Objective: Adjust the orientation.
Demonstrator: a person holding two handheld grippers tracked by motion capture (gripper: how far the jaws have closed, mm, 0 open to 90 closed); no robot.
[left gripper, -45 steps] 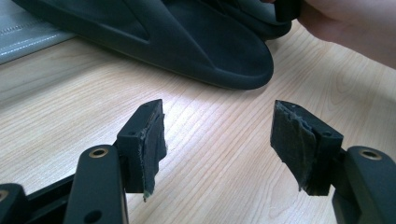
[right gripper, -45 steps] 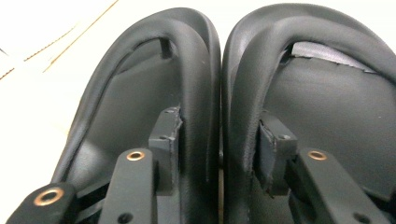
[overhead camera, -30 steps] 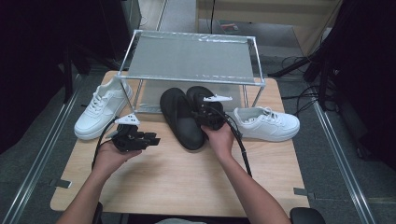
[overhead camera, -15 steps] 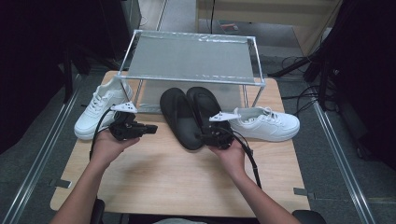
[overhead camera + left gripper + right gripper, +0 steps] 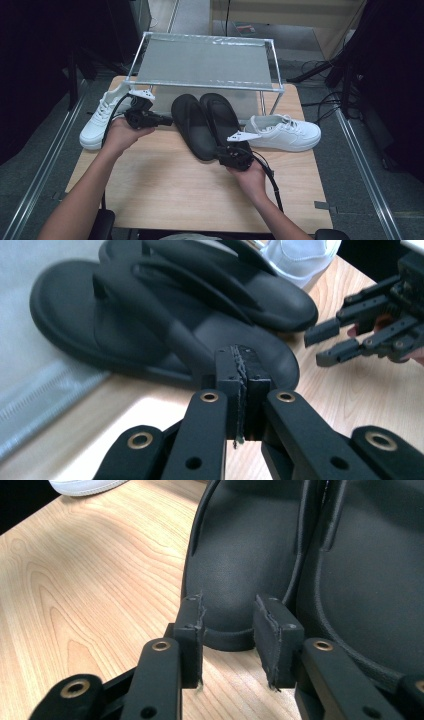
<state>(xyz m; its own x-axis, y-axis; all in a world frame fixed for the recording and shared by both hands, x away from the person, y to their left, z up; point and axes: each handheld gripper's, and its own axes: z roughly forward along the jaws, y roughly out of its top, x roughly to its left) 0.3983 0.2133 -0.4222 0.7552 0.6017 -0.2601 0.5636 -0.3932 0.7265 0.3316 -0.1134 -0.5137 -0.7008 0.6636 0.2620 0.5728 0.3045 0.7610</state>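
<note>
High view shows a pair of black sandals lying side by side at the middle of the wooden table (image 5: 165,195), toes under the front edge of the wire-mesh rack (image 5: 205,62). The left sandal (image 5: 192,125) and the right sandal (image 5: 222,117) touch along their inner sides.

At the heel end of the pair sits the right gripper (image 5: 231,150). Its own view looks straight at the heel rim of one sandal (image 5: 240,580); the jaws stand apart with that rim just beyond and between their tips, not pressed by the pads. They have just been closing, with nothing clamped between them.

Beside the left sandal's outer edge, the left gripper (image 5: 162,120) points toward the pair, apart from it. In the left gripper view its pads (image 5: 240,370) meet flat with nothing between them.

A white sneaker (image 5: 102,120) lies at the table's left edge, and another white sneaker (image 5: 285,132) lies just right of the sandals.
</note>
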